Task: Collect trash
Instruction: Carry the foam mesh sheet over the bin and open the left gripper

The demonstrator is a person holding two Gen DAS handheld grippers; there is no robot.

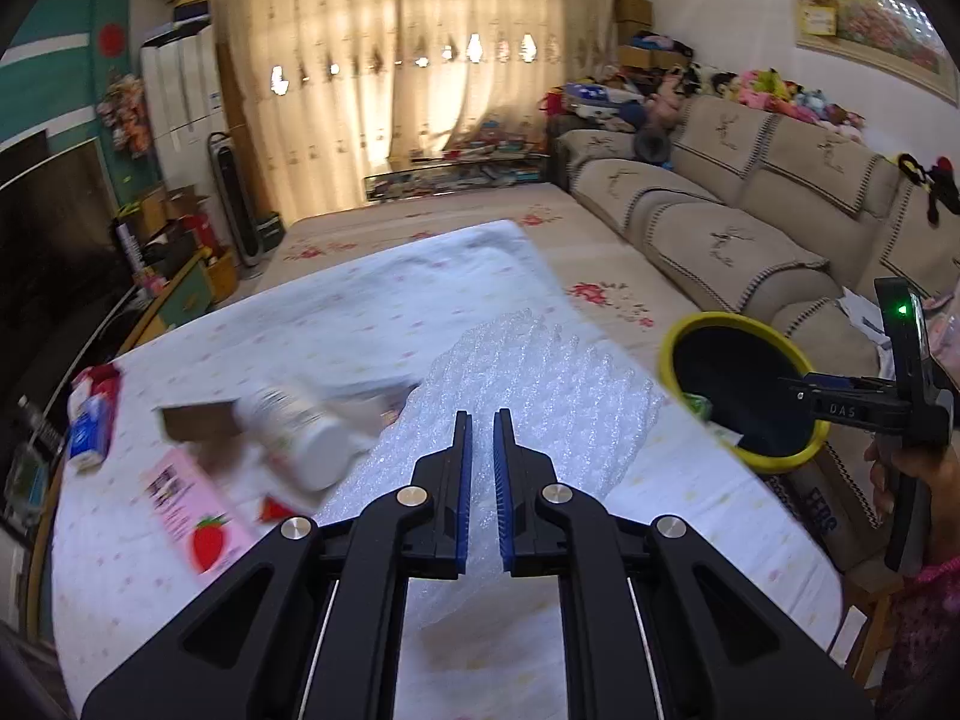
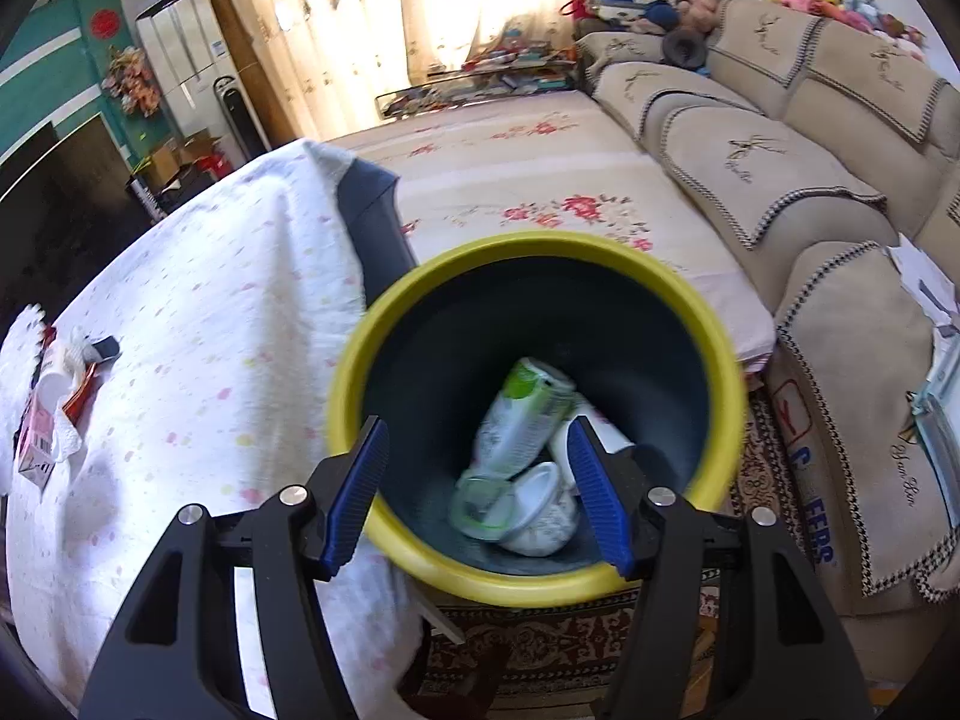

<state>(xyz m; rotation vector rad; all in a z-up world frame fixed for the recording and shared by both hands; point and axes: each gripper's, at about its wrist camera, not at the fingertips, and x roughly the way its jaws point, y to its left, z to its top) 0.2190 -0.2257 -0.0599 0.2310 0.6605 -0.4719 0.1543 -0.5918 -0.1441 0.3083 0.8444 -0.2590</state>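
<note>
Left-wrist view: the left gripper (image 1: 478, 420) hangs over a sheet of bubble wrap (image 1: 540, 384) lying on the white flower-printed tablecloth (image 1: 336, 312). Its 2 blue-padded jaws are pressed nearly together, with only a thin slit between them; whether they pinch the wrap's near edge cannot be told. To the left on the cloth lie a white plastic bottle (image 1: 300, 432) on its side, a brown cardboard piece (image 1: 201, 420), a pink strawberry-printed carton (image 1: 198, 510) and a blue-and-white packet (image 1: 90, 432), all blurred. At the right edge, a hand (image 1: 906, 468) holds the right gripper on the rim of the yellow-rimmed bin (image 1: 744, 387).

Right-wrist view: the right gripper (image 2: 474, 450) straddles the near rim of the bin (image 2: 540, 585), 1 jaw outside the wall and 1 inside, moderately spread and closed on that wall. The bin is held beside the table's edge, above a patterned rug (image 2: 540, 642). Inside lie a green-labelled can (image 2: 528, 408) and white cups (image 2: 540, 516). A beige sofa (image 2: 780, 168) stands behind.
</note>
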